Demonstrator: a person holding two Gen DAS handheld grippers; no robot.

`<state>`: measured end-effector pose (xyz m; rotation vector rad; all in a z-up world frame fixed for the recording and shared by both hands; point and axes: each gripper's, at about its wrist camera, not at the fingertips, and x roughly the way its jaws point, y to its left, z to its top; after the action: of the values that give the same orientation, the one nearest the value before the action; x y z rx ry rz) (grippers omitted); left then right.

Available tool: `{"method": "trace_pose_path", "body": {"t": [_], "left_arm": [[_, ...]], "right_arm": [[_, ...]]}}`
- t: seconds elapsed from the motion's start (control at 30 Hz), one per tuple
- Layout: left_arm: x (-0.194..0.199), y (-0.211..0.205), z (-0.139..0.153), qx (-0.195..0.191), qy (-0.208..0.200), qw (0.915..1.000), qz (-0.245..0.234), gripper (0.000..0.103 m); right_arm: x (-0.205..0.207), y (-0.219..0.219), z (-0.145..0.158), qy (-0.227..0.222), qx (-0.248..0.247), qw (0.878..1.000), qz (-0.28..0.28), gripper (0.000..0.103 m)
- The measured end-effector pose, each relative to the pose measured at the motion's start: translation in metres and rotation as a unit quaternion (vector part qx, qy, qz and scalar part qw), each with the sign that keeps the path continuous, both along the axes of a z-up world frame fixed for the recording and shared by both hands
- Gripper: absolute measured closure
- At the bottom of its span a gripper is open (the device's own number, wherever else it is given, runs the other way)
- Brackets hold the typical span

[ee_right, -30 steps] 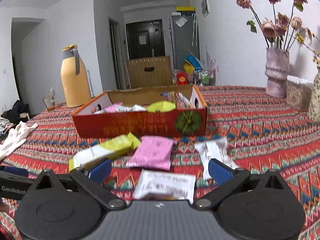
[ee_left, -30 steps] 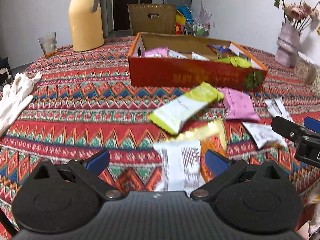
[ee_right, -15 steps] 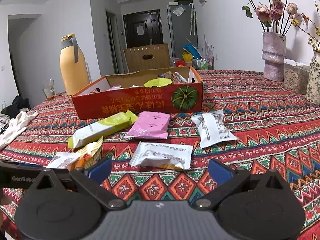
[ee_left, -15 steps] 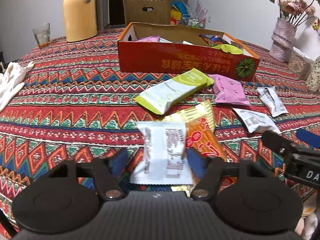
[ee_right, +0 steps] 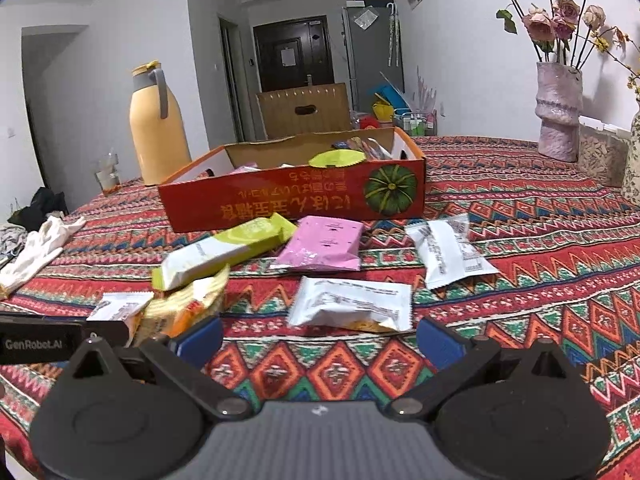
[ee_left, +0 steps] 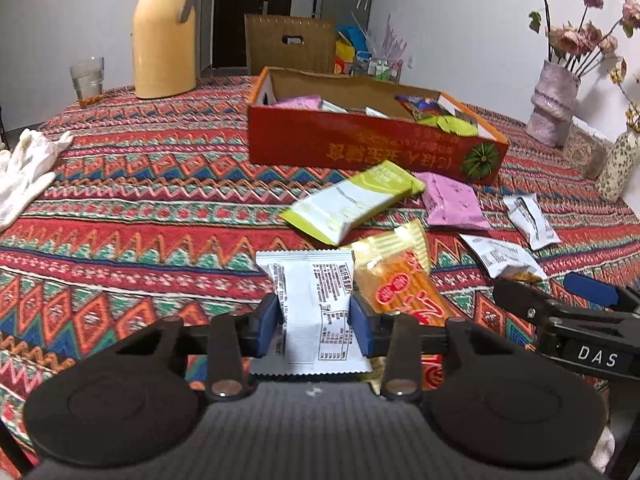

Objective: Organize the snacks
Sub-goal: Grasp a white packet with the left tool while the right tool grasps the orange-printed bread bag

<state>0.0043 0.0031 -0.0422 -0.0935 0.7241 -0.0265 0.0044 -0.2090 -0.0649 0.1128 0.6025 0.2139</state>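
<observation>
Left hand-held gripper (ee_left: 316, 322) nearest the lens, jaws just drawn in, blue pads pressing both sides of a white snack packet (ee_left: 314, 312) with black print; packet bows slightly between them, its lower edge at the gripper body. Just right of it and partly under it, an orange-and-yellow packet (ee_left: 396, 280) on the desk (ee_left: 140, 216), which wears a red zigzag-patterned cloth. Right hand-held gripper (ee_right: 318, 344) low over the cloth, jaws wide apart, nothing between them; a white packet (ee_right: 352, 308) lies just beyond its fingertips. Same gripper enters the left wrist view from the right edge, lettered DAS. Further out: second white packet (ee_right: 450, 250) to the right, pink packet (ee_right: 322, 244) in the middle, long green-and-white packet (ee_right: 224, 252) angled to the left, its near end over the orange-and-yellow one. Behind these, a red cardboard box (ee_right: 296, 200) with a pumpkin picture on its front wall, open-topped, already holding several snacks: pink, lime green, dark wrappers at the right end. Left edge of desk: white gloves (ee_left: 24, 172). Far side: drinking glass (ee_left: 87, 78), tall yellow thermos jug (ee_left: 165, 36) with grey handle. Far right: pink vase (ee_right: 558, 112) of dried roses. Beyond the desk, a brown carton with a hand slot, dark door at the back.
</observation>
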Motion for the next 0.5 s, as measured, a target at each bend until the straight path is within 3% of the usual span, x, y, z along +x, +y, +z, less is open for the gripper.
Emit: {"method": "trace_pose_path", "body": {"t": [0.5], "left_arm": [[-0.022, 0.049, 0.001, -0.005, -0.016, 0.9995, 0.028, 0.063]], "right_arm": [[-0.005, 0.064, -0.004, 0.016, -0.022, 0.997, 0.069, 0.004]]}}
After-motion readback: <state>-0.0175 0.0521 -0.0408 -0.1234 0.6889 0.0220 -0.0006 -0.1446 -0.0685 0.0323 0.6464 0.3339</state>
